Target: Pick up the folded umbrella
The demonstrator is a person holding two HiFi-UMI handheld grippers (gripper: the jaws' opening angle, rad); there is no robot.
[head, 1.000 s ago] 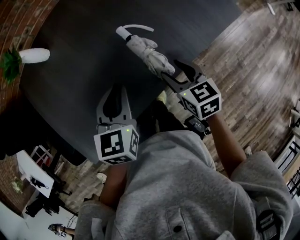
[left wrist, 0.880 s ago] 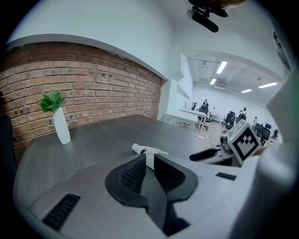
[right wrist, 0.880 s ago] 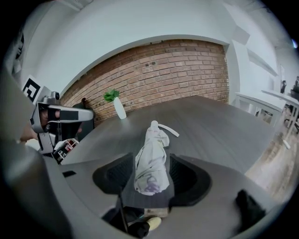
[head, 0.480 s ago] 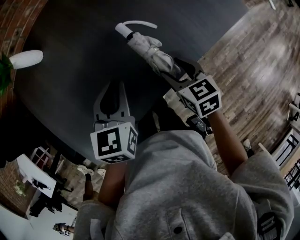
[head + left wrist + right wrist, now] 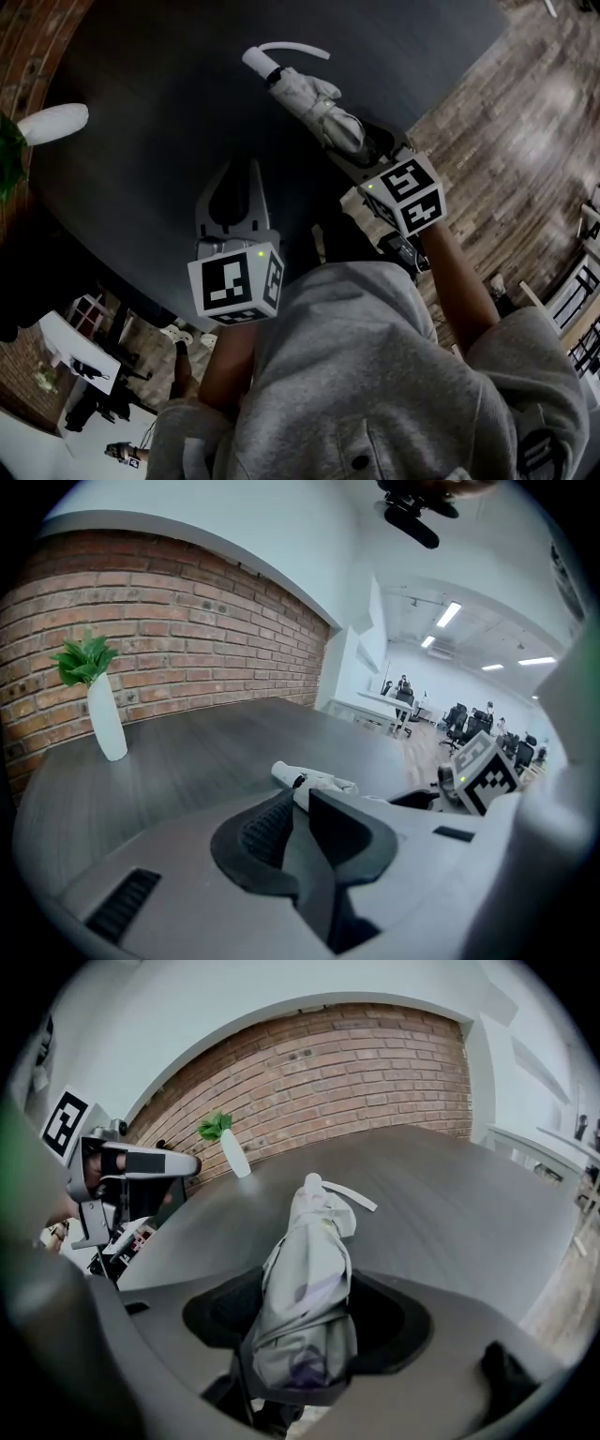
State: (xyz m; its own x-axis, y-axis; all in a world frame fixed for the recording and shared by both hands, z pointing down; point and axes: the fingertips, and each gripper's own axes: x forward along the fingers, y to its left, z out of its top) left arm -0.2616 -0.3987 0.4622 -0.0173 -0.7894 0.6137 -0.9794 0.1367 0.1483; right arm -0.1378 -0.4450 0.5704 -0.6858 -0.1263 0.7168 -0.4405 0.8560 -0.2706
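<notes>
Broadly, a dark surface [image 5: 150, 141] fills the head view. On it, near the edge by the wooden floor [image 5: 525, 122], lies the pale folded umbrella [image 5: 314, 103], its handle and strap pointing away from the person. Its near end sits between the jaws of the right claw [image 5: 356, 142], which are opening wide around it without pinching. The left claw [image 5: 246, 173] hovers apart from the umbrella, jaws drawn together and empty. A white vase [image 5: 56, 122] stands far left.
</notes>
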